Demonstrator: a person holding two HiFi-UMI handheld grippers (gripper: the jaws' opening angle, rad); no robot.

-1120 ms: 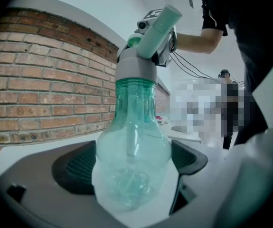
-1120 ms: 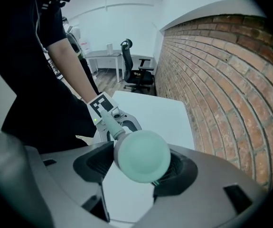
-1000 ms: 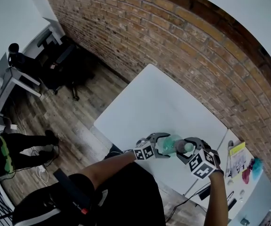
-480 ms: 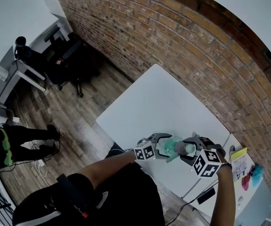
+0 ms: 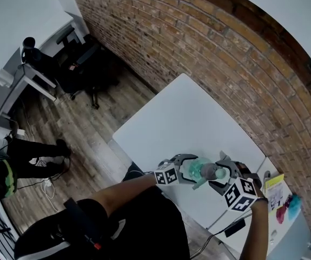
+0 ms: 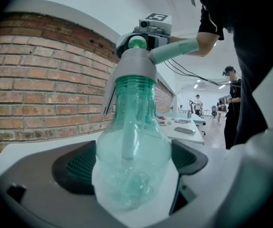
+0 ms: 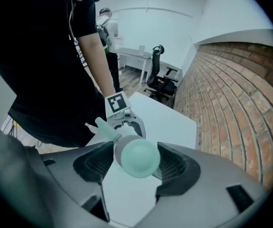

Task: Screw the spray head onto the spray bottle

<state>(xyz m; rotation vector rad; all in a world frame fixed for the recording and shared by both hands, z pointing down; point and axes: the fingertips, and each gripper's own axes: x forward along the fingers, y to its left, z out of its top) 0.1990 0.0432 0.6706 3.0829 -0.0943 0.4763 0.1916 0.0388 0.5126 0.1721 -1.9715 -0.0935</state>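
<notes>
Screwing step in hand: head on bottle neck, both claws engaged.

Left claw [image 5: 187, 169] pinches the green bottle [image 6: 132, 160] across its round body, holding it upright just above the near part of the table [image 5: 187, 118]; right claw [image 5: 220, 174] comes from above and is pressed onto the top of the spray head [image 7: 136, 158]; the head's grey collar sits over the bottle neck, nozzle pointing sideways, dip tube inside the bottle; whether the thread is fully home cannot be told. Judgement: tightening is under way or near its end; the next move calls for the right claw to turn the head about the neck axis while the left holds the bottle firm against rotation.
</notes>
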